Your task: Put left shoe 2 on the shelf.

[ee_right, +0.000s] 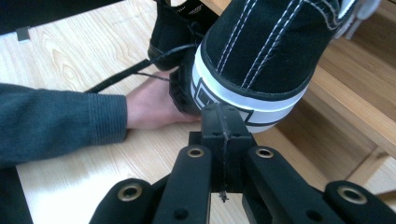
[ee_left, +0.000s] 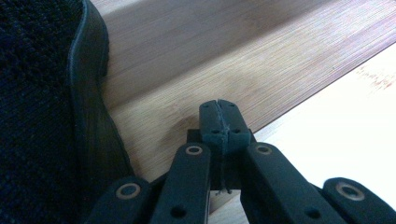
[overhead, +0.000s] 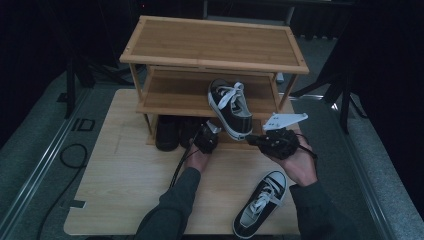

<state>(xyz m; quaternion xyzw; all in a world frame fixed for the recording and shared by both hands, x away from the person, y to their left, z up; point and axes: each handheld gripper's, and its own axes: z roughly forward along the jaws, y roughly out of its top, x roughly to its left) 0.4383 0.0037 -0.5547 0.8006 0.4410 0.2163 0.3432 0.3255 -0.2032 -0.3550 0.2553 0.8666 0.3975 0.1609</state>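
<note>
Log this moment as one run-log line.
left tongs: shut, empty, at bottom shelf | right tongs: shut, at heel of sneaker overhanging middle shelf | second sneaker: on table

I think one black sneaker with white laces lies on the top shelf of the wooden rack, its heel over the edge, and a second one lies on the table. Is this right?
Not quite. The high view shows the black sneaker on the middle shelf of the wooden rack, not the top one. The rest holds: its heel hangs over the front edge, and the second sneaker lies on the table.
</note>
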